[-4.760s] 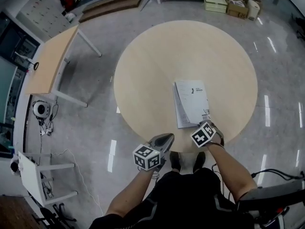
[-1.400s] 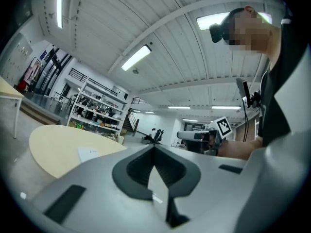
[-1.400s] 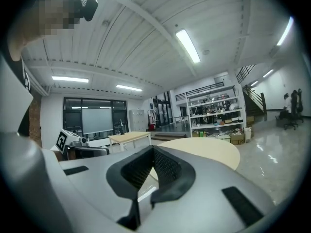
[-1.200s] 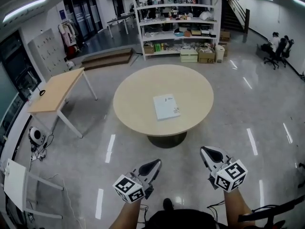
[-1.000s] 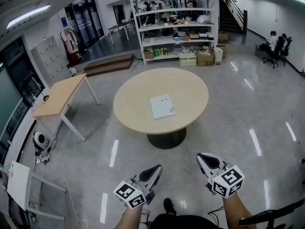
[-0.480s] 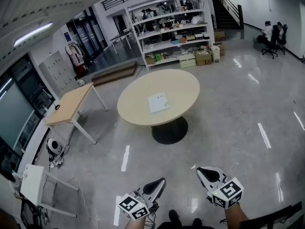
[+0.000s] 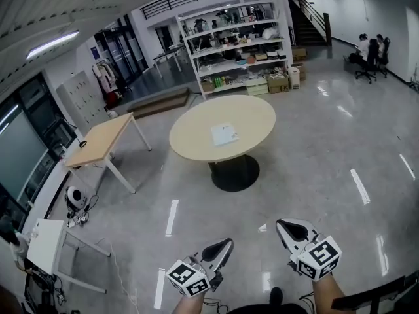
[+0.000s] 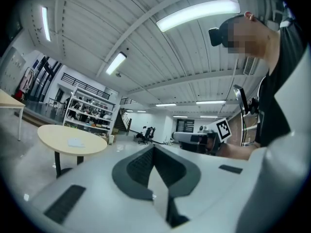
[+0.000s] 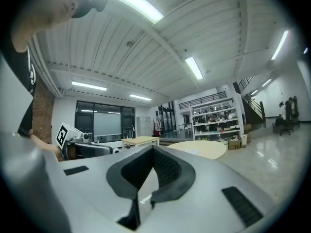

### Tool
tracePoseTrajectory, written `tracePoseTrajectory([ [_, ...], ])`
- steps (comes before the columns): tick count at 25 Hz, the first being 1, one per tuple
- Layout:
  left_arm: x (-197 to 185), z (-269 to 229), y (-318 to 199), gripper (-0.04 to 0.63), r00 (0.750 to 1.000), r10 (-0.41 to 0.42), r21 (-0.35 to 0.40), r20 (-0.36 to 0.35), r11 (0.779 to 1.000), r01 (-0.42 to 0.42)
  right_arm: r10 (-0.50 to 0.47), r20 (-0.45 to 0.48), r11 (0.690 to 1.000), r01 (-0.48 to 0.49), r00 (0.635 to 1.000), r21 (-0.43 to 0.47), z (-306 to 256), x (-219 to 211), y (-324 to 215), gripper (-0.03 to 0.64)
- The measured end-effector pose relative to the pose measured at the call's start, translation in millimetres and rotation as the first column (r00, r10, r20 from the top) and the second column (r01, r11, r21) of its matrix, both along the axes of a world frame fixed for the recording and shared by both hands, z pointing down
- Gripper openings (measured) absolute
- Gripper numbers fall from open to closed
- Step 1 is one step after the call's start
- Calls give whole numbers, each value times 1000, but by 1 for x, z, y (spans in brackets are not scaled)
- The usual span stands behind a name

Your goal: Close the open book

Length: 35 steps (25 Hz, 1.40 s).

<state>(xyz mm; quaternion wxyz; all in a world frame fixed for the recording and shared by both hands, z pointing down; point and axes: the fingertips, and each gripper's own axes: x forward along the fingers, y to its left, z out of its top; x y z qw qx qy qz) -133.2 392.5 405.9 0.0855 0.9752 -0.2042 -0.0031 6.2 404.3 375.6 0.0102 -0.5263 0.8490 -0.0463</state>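
though flat — book, long axis unclear

The book on the table looks too small to read its cover.

Glossy grey floor. Round table at 12 o'clock, white shelving unit beyond; rectangular wooden table at 10 o'clock; staircase at 1 o'clock; lit ceiling strip light.
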Motion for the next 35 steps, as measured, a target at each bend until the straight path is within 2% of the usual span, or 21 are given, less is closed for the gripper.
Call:
tracePoseTrajectory([
  [5, -52, 20, 43, -3, 999, 37, -12, -2, 999, -37, 32, 36, 999, -32, 999, -6, 9, -53, 44, 0],
  [9, -91, 29, 75, -3, 1000, 6, -15, 10, 1000, -6, 85, 31, 995, -83, 996, -53, 20, -85, 86, -1],
  [12, -107, 19, 100, -3, 1000, 17, -47, -26, 999, -18, 95, 52, 994, -93, 994, -50, 9, -101, 114, 0],
  [16, -105, 2, 128, -3, 998, 50, 2, -25, 999, -50, 145, 56, 989, -144, 988, -28, -4, -90, 141, -2],
  [18, -105, -2, 137, -3, 999, 50, -6, -16, 999, -50, 164, 63, 986, -163, 984, -17, -9, -85, 150, -2],
  [21, -93, -8, 152, -3, 998, 59, -28, 9, 998, -58, 145, 38, 989, -145, 989, 5, -23, -80, 161, -2],
  [28, -57, -24, 183, -3, 998, 62, 28, 14, 998, -63, 120, 30, 993, -121, 992, 17, -30, -49, 185, -2],
  [35, -52, -26, 196, -3, 1000, 18, 29, 17, 999, -18, 107, 15, 994, -107, 994, 18, -23, -40, 198, -2],
])
